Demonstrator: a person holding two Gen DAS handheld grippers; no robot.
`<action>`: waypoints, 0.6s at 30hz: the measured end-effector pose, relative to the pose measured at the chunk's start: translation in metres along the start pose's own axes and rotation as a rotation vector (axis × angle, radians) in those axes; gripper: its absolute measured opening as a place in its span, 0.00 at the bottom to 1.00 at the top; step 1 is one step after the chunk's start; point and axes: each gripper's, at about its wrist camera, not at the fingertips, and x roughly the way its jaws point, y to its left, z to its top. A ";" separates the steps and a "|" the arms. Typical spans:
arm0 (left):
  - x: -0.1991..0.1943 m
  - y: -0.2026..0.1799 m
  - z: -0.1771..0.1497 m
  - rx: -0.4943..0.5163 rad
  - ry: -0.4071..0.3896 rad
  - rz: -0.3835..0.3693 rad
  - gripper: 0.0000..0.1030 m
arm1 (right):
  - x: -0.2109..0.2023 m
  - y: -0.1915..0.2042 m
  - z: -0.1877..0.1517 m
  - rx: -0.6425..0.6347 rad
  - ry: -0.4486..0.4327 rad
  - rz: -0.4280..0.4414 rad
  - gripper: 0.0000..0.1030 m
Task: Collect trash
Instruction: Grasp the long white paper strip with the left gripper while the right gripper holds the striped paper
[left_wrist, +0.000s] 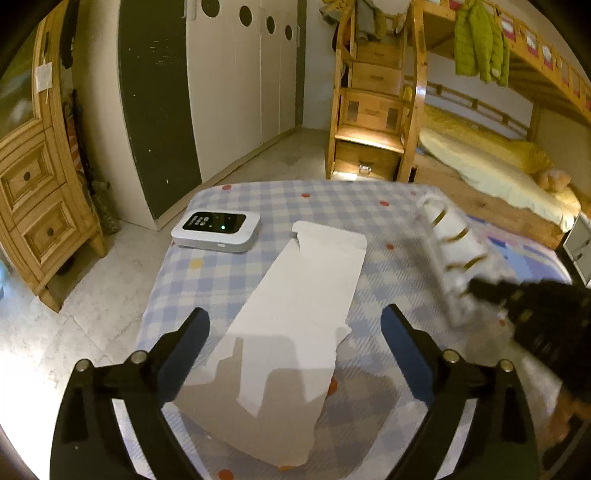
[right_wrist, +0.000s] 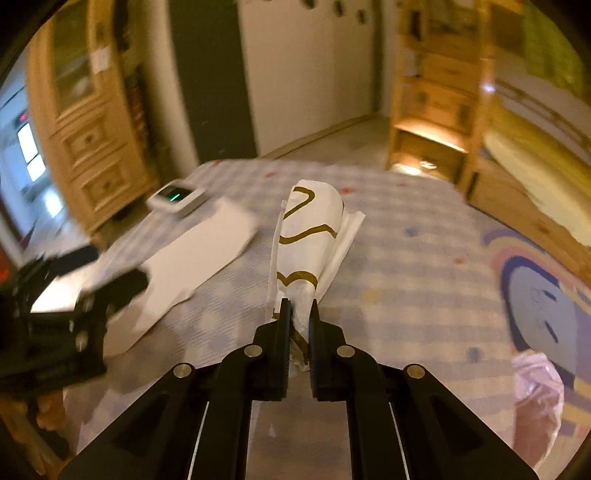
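Observation:
A flattened white cardboard piece (left_wrist: 295, 325) lies on the checked tablecloth (left_wrist: 258, 199), between the wide-open fingers of my left gripper (left_wrist: 295, 328), which hovers just above it. My right gripper (right_wrist: 300, 314) is shut on the near end of a white wrapper with gold lines (right_wrist: 306, 236) and holds it over the table. In the left wrist view the wrapper (left_wrist: 450, 236) is blurred at the right, with the right gripper (left_wrist: 480, 286) behind it. The left gripper (right_wrist: 110, 273) and the cardboard (right_wrist: 192, 258) show at the left of the right wrist view.
A white device with a black panel and green light (left_wrist: 216, 230) sits at the table's far left. A crumpled clear plastic piece (right_wrist: 539, 391) lies at the right on the cloth. Wooden cabinet (left_wrist: 33, 206), bunk bed (left_wrist: 491, 162) and wardrobe (left_wrist: 236, 81) surround the table.

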 end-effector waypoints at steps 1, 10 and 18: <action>0.001 0.000 0.000 0.005 0.007 0.006 0.89 | -0.001 -0.006 0.001 0.014 -0.003 -0.006 0.08; 0.023 0.016 -0.008 0.065 0.120 -0.012 0.93 | -0.007 -0.030 0.009 0.087 -0.014 0.018 0.08; 0.036 0.012 -0.013 0.075 0.211 -0.051 0.93 | -0.006 -0.022 0.007 0.071 -0.013 0.024 0.08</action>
